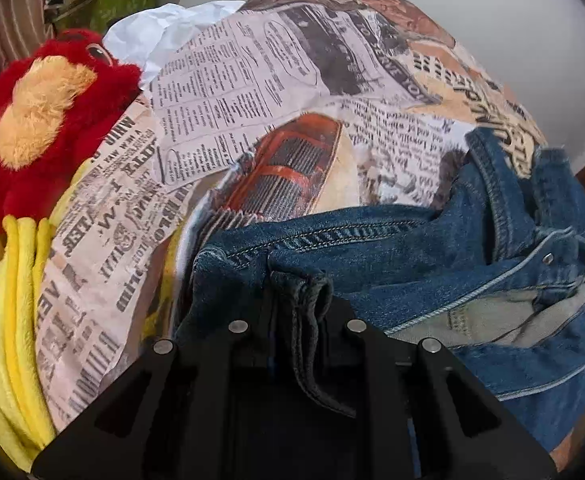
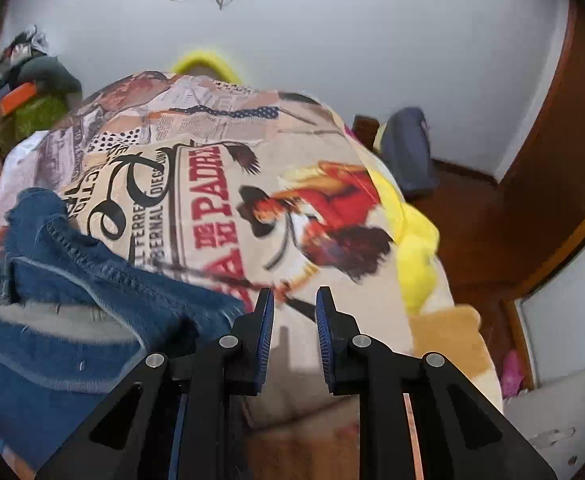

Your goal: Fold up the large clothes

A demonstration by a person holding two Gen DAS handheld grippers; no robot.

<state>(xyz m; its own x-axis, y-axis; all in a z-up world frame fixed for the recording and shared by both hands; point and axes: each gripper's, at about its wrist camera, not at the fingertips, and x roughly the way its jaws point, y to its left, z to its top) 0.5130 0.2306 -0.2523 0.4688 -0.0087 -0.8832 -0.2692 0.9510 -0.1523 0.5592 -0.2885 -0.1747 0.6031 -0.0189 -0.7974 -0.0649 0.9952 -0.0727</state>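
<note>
The jeans point(image 1: 432, 264) lie bunched on the bed point(image 1: 220, 92) near its front edge. The left tool point(image 1: 298, 320) pinches a waistband fold, likely to spread it for folding. The right tool point(image 2: 294, 304) hovers just beside the denim, slightly apart, holding nothing.

We see the blue denim jeans point(image 1: 432, 248) lying crumpled on a bed covered by a newspaper-print blanket point(image 1: 228, 92). The garment is unfolded and bunched, its waistband open so that the pale grey inner lining shows. Orange-brown double stitching runs along the seams, and a metal rivet sits near a pocket edge. A dark belt loop stands up at the near edge. In the right wrist view the jeans point(image 2: 92, 304) occupy the blanket's lower left.
</note>
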